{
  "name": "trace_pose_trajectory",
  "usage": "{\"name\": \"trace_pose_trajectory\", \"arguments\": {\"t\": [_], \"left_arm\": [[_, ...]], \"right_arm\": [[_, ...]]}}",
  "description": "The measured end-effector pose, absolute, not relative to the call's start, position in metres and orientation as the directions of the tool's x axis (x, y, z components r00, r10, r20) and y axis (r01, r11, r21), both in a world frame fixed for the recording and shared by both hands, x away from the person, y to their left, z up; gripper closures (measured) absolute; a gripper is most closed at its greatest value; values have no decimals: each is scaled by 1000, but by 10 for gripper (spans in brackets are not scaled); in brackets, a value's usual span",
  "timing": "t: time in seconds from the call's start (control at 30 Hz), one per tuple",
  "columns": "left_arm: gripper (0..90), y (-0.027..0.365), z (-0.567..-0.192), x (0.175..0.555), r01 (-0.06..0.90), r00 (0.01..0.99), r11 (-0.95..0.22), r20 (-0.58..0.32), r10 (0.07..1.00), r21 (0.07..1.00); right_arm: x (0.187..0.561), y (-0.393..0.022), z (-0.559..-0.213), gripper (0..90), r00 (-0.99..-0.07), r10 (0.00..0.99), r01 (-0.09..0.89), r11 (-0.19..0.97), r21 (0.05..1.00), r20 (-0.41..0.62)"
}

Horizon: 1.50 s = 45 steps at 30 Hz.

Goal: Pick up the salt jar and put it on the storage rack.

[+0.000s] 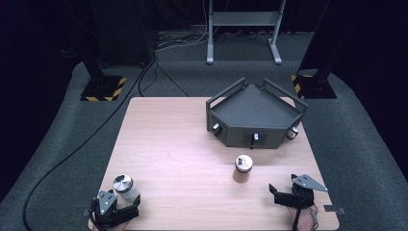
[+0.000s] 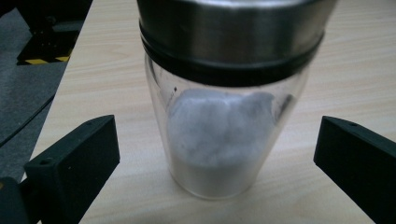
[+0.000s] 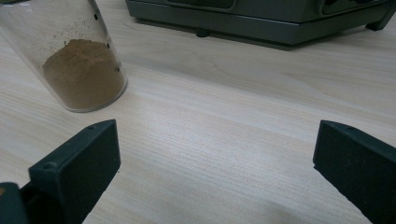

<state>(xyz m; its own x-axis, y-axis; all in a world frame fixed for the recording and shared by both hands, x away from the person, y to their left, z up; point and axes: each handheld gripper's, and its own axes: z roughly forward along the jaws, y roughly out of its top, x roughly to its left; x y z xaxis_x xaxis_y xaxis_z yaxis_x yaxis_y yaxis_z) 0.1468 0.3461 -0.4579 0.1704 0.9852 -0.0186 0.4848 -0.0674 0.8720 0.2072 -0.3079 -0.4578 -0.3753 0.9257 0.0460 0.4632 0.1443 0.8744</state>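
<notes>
Squarely at twelve o'clock of the wide-apart left claw (image 2: 215, 154) stood the white-powder jar (image 2: 224, 116), unclamped, on the tabletop (image 2: 116, 70).

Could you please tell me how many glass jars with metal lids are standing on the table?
2. The jar of white powder stands near the table's front left corner, just ahead of the left gripper. The jar of brown powder stands right of centre, in front of the grey tray.

My wooden table (image 1: 183, 144) stands on grey carpet (image 1: 62, 139); black curtains, cables (image 1: 144, 77) and a grey stand (image 1: 243, 29) lie beyond.
</notes>
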Motion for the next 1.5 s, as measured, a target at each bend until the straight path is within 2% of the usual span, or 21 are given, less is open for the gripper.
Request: {"name": "trace_pose_trajectory", "arguments": {"t": [0.63, 0.67, 0.73, 0.8, 1.27, 1.5], "left_arm": [[6, 348, -459, 168, 499, 180, -34, -65, 981, 866], [37, 346, -459, 168, 498, 174, -33, -62, 983, 867], [194, 345, -460, 166, 490, 170, -35, -55, 984, 871], [300, 346, -462, 165, 483, 178, -36, -58, 982, 875], [317, 348, -466, 161, 460, 196, -58, -38, 980, 886], [317, 348, -455, 164, 451, 194, -59, -33, 980, 891]], "right_arm": [[210, -307, -456, 0, -379, 924, 473, 154, 868, 43], [210, -307, -456, 0, -378, 925, 474, 153, 867, 43], [210, -307, -456, 0, -379, 924, 473, 154, 868, 43], [209, -307, -457, 0, -378, 925, 471, 151, 869, 44], [210, -307, -456, 0, -376, 925, 477, 152, 866, 45], [210, -310, -457, 0, -377, 924, 472, 135, 871, 61]]}}
